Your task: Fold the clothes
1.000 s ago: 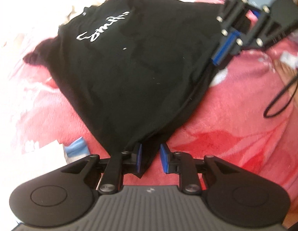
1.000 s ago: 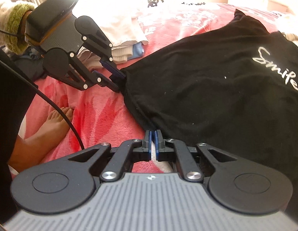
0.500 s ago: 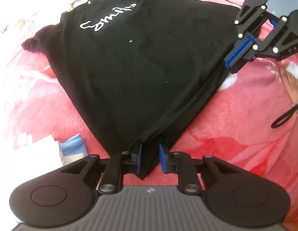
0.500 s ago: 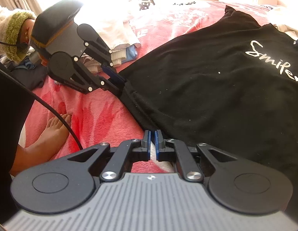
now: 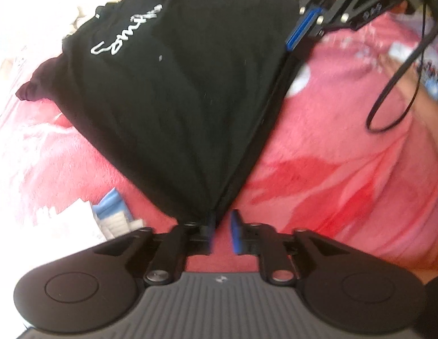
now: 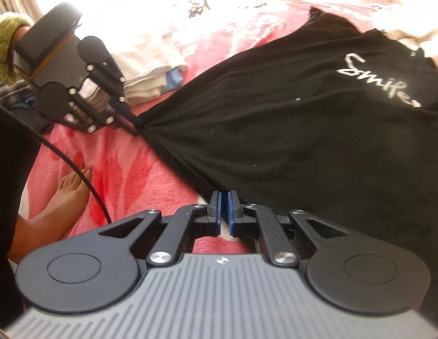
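A black T-shirt (image 5: 185, 90) with white script lies spread across the pink blanket (image 5: 332, 169) on the bed. The left tongs (image 5: 222, 231) are opening, the shirt's hem corner touching only one blue pad. The right tongs (image 6: 224, 212) are pressed together, pinching the hem along the shirt's near edge.

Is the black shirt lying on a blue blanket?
No, the black shirt lies on a pink and red blanket, as the right wrist view shows.
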`<control>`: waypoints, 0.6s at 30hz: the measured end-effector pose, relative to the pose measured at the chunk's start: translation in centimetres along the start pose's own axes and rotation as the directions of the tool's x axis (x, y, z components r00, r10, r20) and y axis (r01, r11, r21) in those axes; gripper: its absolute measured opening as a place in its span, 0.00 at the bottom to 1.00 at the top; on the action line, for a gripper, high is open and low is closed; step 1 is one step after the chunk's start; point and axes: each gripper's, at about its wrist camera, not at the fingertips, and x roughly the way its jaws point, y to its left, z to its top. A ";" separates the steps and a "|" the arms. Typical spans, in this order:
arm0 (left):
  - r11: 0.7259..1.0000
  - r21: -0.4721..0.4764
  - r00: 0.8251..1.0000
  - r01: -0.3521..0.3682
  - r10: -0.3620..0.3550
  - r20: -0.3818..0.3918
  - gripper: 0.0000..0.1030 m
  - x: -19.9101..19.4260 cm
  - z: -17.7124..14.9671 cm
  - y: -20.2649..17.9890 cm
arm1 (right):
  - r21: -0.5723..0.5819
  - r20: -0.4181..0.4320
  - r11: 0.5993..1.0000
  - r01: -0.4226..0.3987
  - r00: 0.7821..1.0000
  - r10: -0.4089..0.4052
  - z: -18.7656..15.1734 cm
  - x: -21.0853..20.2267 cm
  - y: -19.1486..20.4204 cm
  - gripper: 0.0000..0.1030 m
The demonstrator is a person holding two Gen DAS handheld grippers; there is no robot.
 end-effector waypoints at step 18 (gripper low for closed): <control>0.981 -0.192 0.999 0.012 -0.005 0.039 0.36 2.0 0.2 0.8 | 0.393 -0.200 0.726 0.564 0.823 -0.531 -11.3 -9.5 -6.1 0.08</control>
